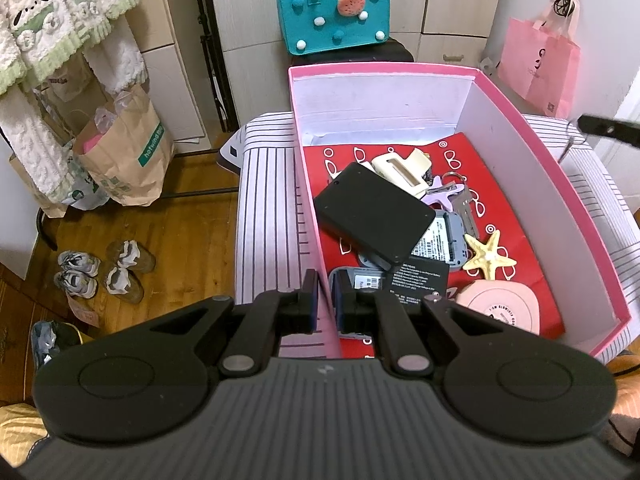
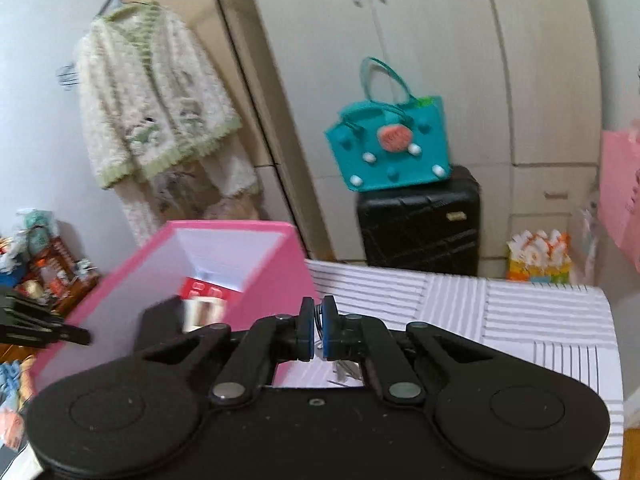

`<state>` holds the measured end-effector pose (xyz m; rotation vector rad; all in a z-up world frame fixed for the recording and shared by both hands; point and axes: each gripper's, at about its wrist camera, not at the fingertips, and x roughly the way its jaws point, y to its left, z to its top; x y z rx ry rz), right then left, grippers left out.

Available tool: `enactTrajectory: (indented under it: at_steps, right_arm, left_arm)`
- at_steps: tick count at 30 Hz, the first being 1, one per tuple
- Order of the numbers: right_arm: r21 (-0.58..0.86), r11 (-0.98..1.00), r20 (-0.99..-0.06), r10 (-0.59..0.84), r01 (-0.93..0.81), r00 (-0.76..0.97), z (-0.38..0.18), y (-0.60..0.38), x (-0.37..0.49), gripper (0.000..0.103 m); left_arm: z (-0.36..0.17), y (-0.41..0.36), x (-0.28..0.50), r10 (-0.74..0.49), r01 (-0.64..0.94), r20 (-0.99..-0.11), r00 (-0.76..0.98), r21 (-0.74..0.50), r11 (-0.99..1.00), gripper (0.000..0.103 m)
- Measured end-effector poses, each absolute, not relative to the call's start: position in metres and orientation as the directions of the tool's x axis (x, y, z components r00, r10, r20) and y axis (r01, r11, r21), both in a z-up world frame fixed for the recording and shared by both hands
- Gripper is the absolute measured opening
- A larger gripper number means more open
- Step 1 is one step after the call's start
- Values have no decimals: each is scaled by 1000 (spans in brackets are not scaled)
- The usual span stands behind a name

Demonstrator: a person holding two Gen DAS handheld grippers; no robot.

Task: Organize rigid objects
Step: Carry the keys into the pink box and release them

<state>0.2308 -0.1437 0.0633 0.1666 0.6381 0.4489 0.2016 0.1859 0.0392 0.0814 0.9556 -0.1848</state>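
Left wrist: left gripper clamps pink box wall; right gripper pinches key ring.

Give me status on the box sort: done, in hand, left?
Done: nothing visibly sorted; the striped cloth beside the pink box shows no laid-out items. In hand: the left gripper clamps the box's near wall; the right gripper is shut on a thin metal ring, possibly with keys, outside the box. Left: the jumble inside, including the black case, starfish and battery.
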Motion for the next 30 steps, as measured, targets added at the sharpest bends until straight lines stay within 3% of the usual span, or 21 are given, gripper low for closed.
enactTrajectory:
  at_steps: [9,15,26,30]
  right_arm:
    - [254,829,-464,556,-498,690,120,-109,207,6]
    - [278,758,-441,646,-590,623,127,-77,201,6]
    - [313,707,-579,671,-634,463,73,-18,222,6]
    - [281,739,-587,637,-613,500,63,-14,223,11]
  left_arm:
    - [45,186,202,-117,197,-829,548,-9,980,7]
    - [46,190,204,-138,192,-831,539,-39,981,7]
    - [45,188,202,-126,196,-825,551,-19,980,7]
    - [45,188,202,-125,196,-824,553,-17,980,7]
